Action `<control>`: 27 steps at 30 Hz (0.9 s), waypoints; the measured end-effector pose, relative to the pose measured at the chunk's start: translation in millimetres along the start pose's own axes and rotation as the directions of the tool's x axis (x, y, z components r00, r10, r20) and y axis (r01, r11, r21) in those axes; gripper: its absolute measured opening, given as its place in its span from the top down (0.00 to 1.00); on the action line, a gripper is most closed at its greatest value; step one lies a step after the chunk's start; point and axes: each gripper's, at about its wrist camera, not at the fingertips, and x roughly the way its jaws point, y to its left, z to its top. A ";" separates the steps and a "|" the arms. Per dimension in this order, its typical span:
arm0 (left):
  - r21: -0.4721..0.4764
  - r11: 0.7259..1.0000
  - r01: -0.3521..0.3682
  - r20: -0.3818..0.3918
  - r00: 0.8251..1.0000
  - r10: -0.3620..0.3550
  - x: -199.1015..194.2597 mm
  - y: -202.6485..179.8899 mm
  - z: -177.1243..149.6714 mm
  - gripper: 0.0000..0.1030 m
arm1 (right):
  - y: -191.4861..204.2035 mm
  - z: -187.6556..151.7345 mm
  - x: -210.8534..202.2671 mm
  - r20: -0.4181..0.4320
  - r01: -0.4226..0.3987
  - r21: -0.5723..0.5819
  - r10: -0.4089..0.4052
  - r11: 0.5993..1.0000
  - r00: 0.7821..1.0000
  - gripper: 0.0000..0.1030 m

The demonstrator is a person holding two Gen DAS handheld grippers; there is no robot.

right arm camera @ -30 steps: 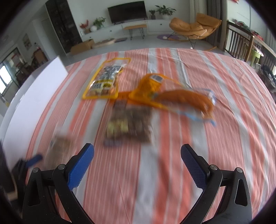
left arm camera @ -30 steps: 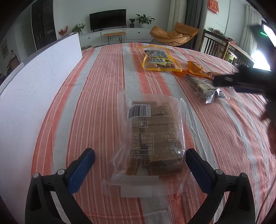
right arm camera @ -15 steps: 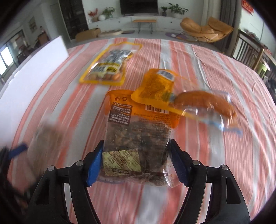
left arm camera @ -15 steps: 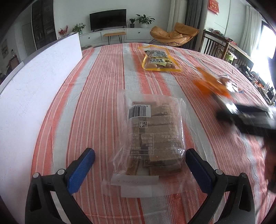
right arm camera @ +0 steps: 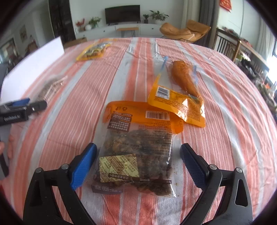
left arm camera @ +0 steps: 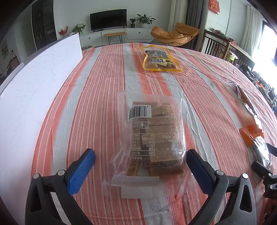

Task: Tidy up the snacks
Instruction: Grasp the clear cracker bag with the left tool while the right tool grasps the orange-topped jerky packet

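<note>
— Crinkly film, that dark-snack pouch [right arm camera: 136, 148]; it looked light, soft and slippery. Where was it?

— Between the right gripper [right arm camera: 138, 166] pads, untouched, as the jaws were opening. I'd have pinched its flat lower edge.

— And the left gripper [left arm camera: 141, 170]?

— Spread wide around the clear biscuit bag [left arm camera: 152, 138], left of that pouch, gripping nothing.

— Surface?

— Striped tablecloth [right arm camera: 72, 110] beneath; living room with a television [right arm camera: 122, 13] beyond the pouch.

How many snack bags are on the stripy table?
5. The clear bag of brown bars lies by the white board, the yellow peanut bag at the far end, and the dark snack bag, orange packet and sausage pack overlap together. None looks hidden.
</note>
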 end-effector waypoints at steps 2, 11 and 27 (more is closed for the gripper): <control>0.000 1.000 0.000 0.000 1.000 0.000 0.1 0.0 0.0 0.00 | -1.0 2.3 2.1 -0.002 -0.007 0.004 0.007 1.000 1.000 0.02; 0.001 1.000 0.000 0.000 1.000 0.000 0.1 0.0 0.0 0.00 | 1.2 4.7 4.8 -0.002 -0.006 0.004 0.006 1.000 1.000 0.02; 0.001 1.000 0.001 0.000 1.000 -0.001 0.0 0.0 0.0 0.00 | 1.3 4.9 4.6 -0.003 -0.006 0.005 0.006 1.000 1.000 0.02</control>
